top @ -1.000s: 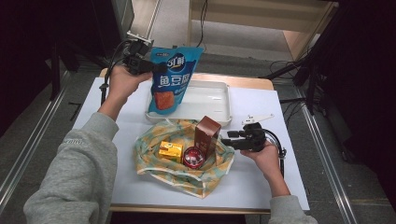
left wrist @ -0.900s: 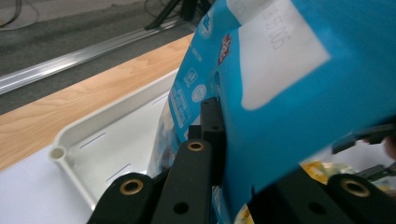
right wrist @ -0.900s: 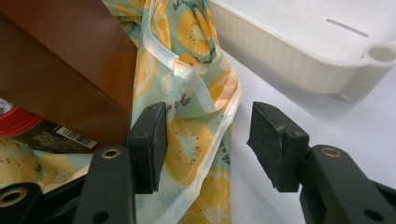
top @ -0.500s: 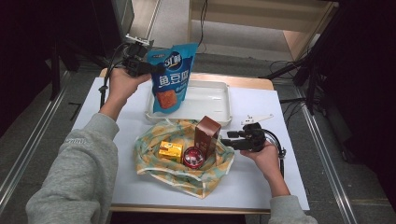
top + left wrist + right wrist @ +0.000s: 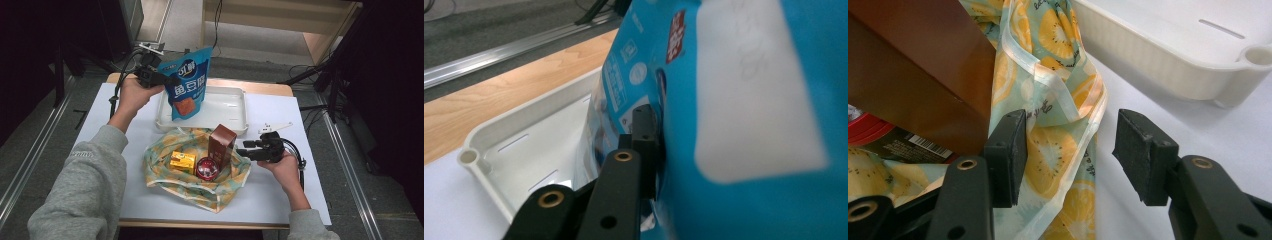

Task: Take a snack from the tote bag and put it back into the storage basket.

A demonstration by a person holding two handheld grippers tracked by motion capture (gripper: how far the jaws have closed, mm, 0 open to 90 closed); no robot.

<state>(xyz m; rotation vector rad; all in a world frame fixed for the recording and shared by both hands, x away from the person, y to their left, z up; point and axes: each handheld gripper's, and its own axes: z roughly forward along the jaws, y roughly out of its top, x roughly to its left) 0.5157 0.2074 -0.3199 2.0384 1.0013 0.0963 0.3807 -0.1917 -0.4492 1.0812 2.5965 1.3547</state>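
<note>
A blue snack bag (image 5: 187, 82) stands upright with its bottom in the white tray (image 5: 235, 112). My left gripper (image 5: 165, 80) grips its upper left edge; in the left gripper view one pad lies against the bag (image 5: 734, 100) and the other jaw is hidden behind it. These jaws have just been opening slightly with the bag still between them. My right gripper (image 5: 246, 150) is open beside the brown box (image 5: 221, 145). Its jaws (image 5: 1070, 145) straddle a fold of the citrus-print cloth (image 5: 1058, 65) without pressing it.
The cloth (image 5: 190, 182) lies spread on the white table top and carries the brown box, a small yellow box (image 5: 182, 161) and a red round tin (image 5: 206, 168). The tray's rim (image 5: 1173, 65) is just beyond the cloth. A wooden strip (image 5: 499, 95) runs behind the tray.
</note>
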